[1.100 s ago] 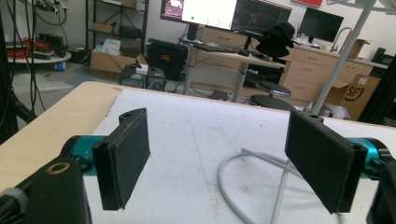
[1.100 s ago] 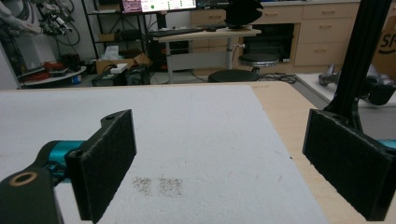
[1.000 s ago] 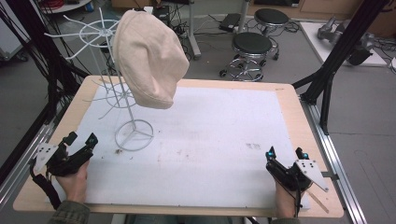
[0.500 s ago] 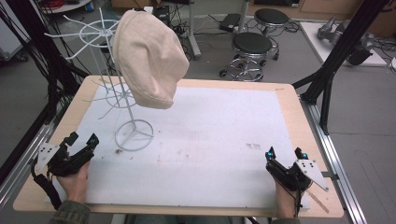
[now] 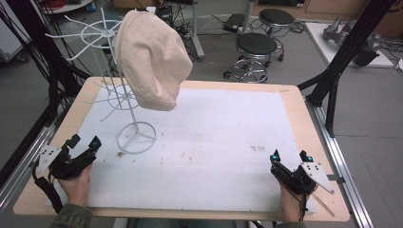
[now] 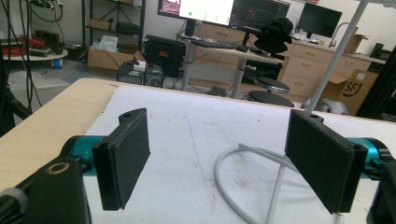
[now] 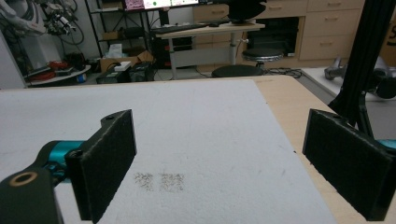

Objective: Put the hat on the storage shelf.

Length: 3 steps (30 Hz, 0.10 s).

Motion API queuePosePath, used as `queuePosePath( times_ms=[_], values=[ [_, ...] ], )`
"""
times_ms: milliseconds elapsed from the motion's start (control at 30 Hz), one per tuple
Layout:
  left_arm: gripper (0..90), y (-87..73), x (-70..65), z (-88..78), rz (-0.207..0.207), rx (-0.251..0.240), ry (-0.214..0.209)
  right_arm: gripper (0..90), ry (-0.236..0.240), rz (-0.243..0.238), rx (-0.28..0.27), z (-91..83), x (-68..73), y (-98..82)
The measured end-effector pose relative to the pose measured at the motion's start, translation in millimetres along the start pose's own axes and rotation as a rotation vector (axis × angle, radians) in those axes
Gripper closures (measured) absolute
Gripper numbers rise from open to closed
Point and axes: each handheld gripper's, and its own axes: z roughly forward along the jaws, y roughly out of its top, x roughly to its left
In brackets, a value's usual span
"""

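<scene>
A beige fabric cap (image 5: 153,59) is seen hung high on a white wire rack (image 5: 124,102), whose ring base is planted on the white foam mat (image 5: 214,142) covering the wooden desk (image 5: 294,97), toward the far left. The left tongs (image 5: 83,145) are held low at the near-left corner, jaws spread wide and nothing between them; in the left gripper view the rack's base ring (image 6: 243,182) is seen just ahead. The right tongs (image 5: 289,156) are parked at the near-right corner, jaws likewise parted and empty, with bare mat (image 7: 196,135) ahead.

The cap lies up and away, forward-right of the left tongs and well apart from the right ones. Its long axis is judged to run steeply downward, brim end lowest. The left hand is clearly nearer, so a reach would probably be made from that side, upward.
</scene>
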Motion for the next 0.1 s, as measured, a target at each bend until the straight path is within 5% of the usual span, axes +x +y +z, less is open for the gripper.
queuePosePath(
  times_ms=[100],
  values=[
    [22.2,0.1,0.2,-0.4,-0.003,-0.002,0.002,8.7,0.001,-0.001,0.002,0.1,0.1,0.0]
  ],
)
